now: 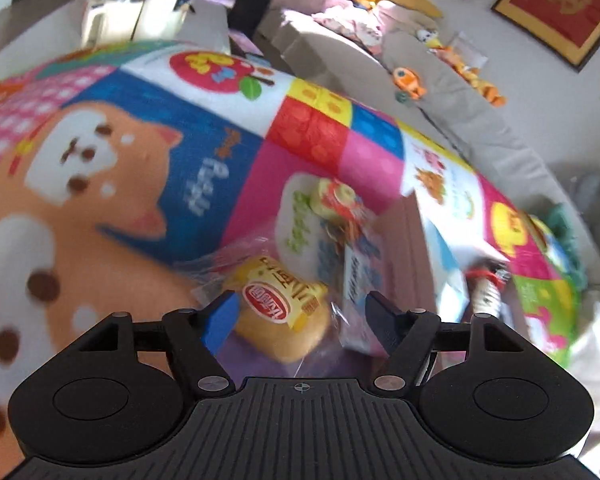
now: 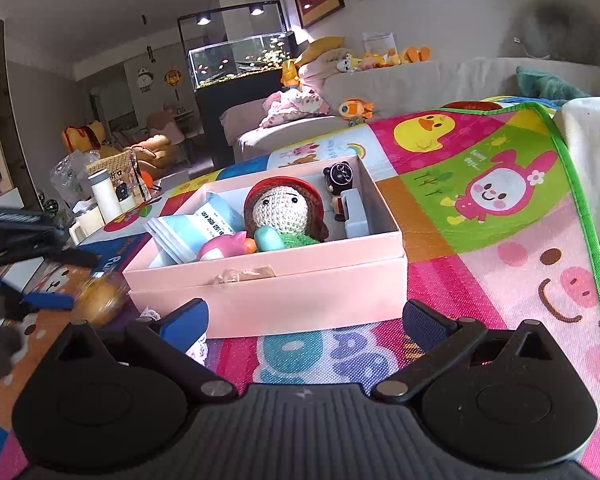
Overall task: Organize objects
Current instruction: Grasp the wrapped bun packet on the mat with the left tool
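A wrapped yellow bun (image 1: pixel 286 312) with a red label lies on the colourful play mat (image 1: pixel 112 184), between the open fingers of my left gripper (image 1: pixel 300 312), which do not touch it. It shows blurred in the right wrist view (image 2: pixel 98 298), left of a pink box (image 2: pixel 300 292). The box holds a crocheted doll (image 2: pixel 284 210), a blue packet (image 2: pixel 204 224), a pink toy (image 2: pixel 222 248) and a black figurine (image 2: pixel 338 184). My right gripper (image 2: pixel 304 320) is open and empty just in front of the box.
A small yellow-red wrapped item (image 1: pixel 336 200) and the box corner (image 1: pixel 412 264) lie beyond the bun. A white mug and bottles (image 2: pixel 96 204) stand at the mat's far left. A grey sofa (image 2: pixel 380 84) with plush toys and a fish tank (image 2: pixel 240 60) are behind.
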`<state>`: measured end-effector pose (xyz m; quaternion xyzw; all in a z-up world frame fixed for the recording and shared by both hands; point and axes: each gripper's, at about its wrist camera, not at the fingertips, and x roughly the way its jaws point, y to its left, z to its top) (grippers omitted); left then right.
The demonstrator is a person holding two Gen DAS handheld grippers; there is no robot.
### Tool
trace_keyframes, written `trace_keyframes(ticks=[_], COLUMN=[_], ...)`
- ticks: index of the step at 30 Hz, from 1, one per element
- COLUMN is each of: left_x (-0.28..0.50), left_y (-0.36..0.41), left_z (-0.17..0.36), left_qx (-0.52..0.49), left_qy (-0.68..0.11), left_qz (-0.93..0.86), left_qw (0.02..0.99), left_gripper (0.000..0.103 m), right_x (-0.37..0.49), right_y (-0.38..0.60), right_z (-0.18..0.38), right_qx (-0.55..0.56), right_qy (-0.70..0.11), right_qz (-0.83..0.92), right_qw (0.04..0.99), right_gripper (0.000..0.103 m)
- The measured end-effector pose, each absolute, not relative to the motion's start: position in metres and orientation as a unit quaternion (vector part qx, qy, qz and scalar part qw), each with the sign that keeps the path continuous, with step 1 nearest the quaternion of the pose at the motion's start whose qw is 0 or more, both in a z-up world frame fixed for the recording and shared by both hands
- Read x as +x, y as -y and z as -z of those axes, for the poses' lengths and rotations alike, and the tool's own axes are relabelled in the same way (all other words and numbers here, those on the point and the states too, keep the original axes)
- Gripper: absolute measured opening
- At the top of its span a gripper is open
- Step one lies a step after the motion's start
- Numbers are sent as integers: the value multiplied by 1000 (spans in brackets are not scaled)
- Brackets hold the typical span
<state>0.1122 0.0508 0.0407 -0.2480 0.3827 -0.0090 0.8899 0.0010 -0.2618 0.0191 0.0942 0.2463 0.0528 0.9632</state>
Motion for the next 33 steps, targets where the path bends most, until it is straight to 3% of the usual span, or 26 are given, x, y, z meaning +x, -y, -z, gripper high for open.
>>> trace_keyframes(ticks=[7, 10, 14, 24, 33], left_x=[139, 146, 132, 68, 58], left_y=[-47, -52, -56, -78, -108], left_z=[-25, -21, -21, -21, -10], left_qx=[-210, -200, -186, -134, -172], left_qy=[-384, -373, -366, -356, -324], left_qz=[-11, -11, 15, 63, 83], left_qw=[899, 906, 912, 923, 927], left_gripper=[81, 79, 68, 65, 64], right_x=[1, 2, 3, 9, 11], right_y=[261, 261, 262, 252, 205], right_z=[-18, -18, -17, -20, -114], right_qx=[90, 91, 93, 64, 24], right_qy=[-249, -251, -255, -284, -251], right_qz=[-53, -53, -50, -39, -128], right_qw=[963, 962, 961, 956, 959], right_gripper=[103, 103, 103, 103, 103])
